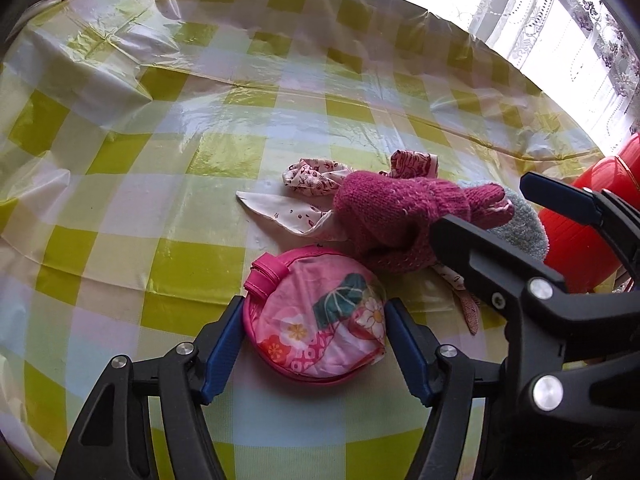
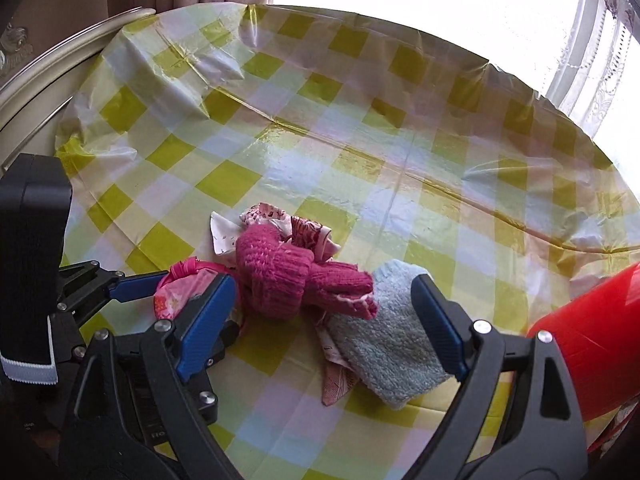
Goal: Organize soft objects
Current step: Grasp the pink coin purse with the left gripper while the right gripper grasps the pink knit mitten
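A round pink floral pouch (image 1: 316,328) lies on the checked tablecloth (image 1: 160,160) between the fingers of my left gripper (image 1: 314,344), whose blue pads touch its sides. Behind it lie a magenta knit glove (image 1: 396,212), a patterned white-and-red cloth (image 1: 308,184) and a light blue fuzzy cloth (image 1: 524,228). In the right wrist view my right gripper (image 2: 320,320) is open, its fingers spread around the blue fuzzy cloth (image 2: 384,336) and the glove's (image 2: 288,276) fingertips, holding nothing. The pouch (image 2: 176,288) shows at left.
A red container (image 2: 592,344) stands at the right, close to my right gripper; it also shows in the left wrist view (image 1: 592,216). The table's pale rim (image 2: 52,64) curves at the far left. A bright window with lace curtains (image 1: 560,24) is behind.
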`<state>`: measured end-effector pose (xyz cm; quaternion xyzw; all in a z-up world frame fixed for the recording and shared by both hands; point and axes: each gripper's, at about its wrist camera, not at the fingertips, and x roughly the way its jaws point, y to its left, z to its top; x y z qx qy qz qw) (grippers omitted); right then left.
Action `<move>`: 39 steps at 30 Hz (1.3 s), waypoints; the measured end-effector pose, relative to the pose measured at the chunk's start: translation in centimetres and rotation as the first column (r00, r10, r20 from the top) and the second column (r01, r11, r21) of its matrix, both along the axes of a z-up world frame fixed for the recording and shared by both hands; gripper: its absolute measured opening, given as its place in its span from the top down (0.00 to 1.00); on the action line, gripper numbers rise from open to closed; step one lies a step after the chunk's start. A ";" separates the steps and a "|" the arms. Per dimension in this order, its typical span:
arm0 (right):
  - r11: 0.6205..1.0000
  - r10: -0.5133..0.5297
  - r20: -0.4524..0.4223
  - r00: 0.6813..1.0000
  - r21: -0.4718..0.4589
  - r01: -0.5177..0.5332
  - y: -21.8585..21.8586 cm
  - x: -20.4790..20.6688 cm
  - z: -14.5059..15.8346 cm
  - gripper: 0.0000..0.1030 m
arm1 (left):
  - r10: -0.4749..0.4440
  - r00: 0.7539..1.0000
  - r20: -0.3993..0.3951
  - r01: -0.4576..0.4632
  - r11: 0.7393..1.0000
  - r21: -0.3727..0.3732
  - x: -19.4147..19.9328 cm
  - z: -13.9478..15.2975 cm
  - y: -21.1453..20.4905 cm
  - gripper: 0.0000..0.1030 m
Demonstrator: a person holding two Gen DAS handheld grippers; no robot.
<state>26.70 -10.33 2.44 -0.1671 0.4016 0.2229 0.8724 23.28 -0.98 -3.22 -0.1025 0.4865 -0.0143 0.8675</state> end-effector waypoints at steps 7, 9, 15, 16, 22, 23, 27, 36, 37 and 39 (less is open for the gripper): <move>0.999 0.020 -0.030 0.999 -0.027 -0.021 2.1 0.5 -1.7 0.23 | 0.049 0.999 0.001 -0.049 0.999 0.017 -0.6 0.0 1.1 0.33; 0.999 0.025 -0.052 0.998 -0.023 -0.026 2.3 0.5 -2.2 0.27 | 0.063 0.998 0.000 -0.063 0.997 0.037 -0.7 0.0 1.3 0.33; 1.000 0.016 -0.106 0.994 0.024 -0.014 2.2 0.1 -2.9 0.45 | 0.077 0.997 0.014 -0.078 0.992 0.100 -1.5 0.3 1.3 0.33; 0.999 0.017 -0.111 0.994 0.029 -0.014 2.2 -0.1 -2.9 0.46 | 0.079 0.997 0.018 -0.081 0.990 0.119 -1.7 0.4 1.2 0.33; 0.996 0.007 -0.151 0.989 0.089 0.007 1.4 -0.6 -3.2 0.58 | 0.102 0.994 0.038 -0.107 0.979 0.174 -2.7 1.0 1.4 0.33; 0.995 0.006 -0.153 0.988 0.096 0.009 1.3 -0.7 -3.1 0.59 | 0.104 0.994 0.041 -0.110 0.978 0.177 -2.9 1.1 1.4 0.33; 0.992 -0.005 -0.160 0.987 0.127 0.025 0.8 -1.4 -2.7 0.63 | 0.105 0.993 0.053 -0.114 0.976 0.188 -3.4 1.5 1.3 0.33; 0.981 -0.051 -0.145 0.988 0.179 0.076 -1.6 -4.2 -1.0 0.64 | 0.099 0.992 0.076 -0.112 0.978 0.179 -4.7 2.4 1.3 0.33; 0.980 -0.056 -0.143 0.988 0.180 0.082 -2.0 -4.5 -0.9 0.64 | 0.100 0.992 0.079 -0.113 0.978 0.176 -4.9 2.5 1.5 0.33; 0.978 -0.069 -0.146 0.987 0.185 0.096 -2.8 -5.2 -0.8 0.64 | 0.100 0.992 0.082 -0.113 0.980 0.166 -5.4 2.7 1.5 0.33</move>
